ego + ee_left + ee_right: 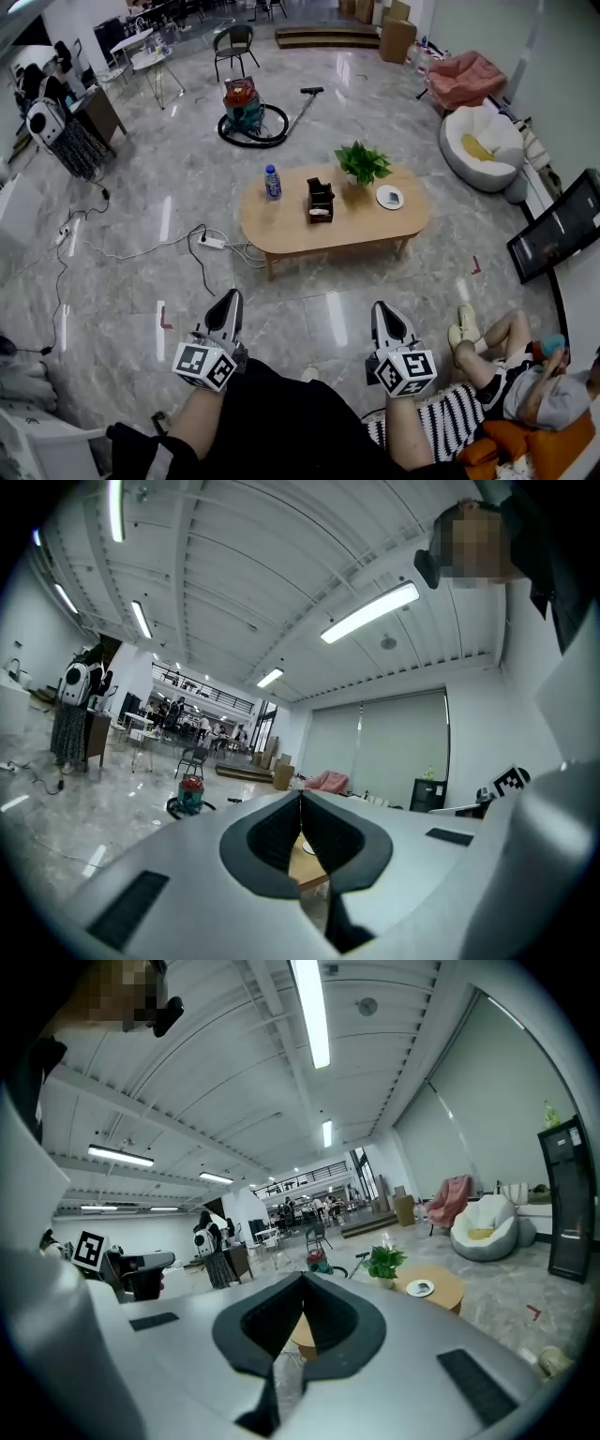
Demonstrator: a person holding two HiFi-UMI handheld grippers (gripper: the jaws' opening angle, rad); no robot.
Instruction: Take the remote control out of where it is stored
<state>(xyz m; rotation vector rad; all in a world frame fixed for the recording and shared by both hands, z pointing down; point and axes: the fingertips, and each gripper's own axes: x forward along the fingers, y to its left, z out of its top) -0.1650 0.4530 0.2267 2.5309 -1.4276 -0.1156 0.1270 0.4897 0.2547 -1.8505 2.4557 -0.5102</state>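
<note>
Black and boxy, an open-topped desk holder (321,200) stands at the middle of an oval light-wood coffee table (281,234). Dark slim things rise from it and a pale patch shows at its front. The remote control cannot be told apart from the rest inside it at this size.

On the same tabletop, a clear water bottle with a blue label (272,183) stands to the holder's left. A leafy green potted plant (362,164) stands just behind and to its right, and a round white dish (390,197) lies further right.

A white power strip (213,243) with trailing cables lies on the glossy grey stone floor by the table's left end. A red and teal canister vacuum cleaner (244,105) sits beyond the table with its black hose coiled round it.

Both grippers are well short of the table, over bare floor. The left gripper (232,298) has its grey jaws pressed together with nothing between them. The right gripper (382,309) is likewise closed and empty, pointing towards the table.

A person (525,375) sits on the floor at the far right.
</note>
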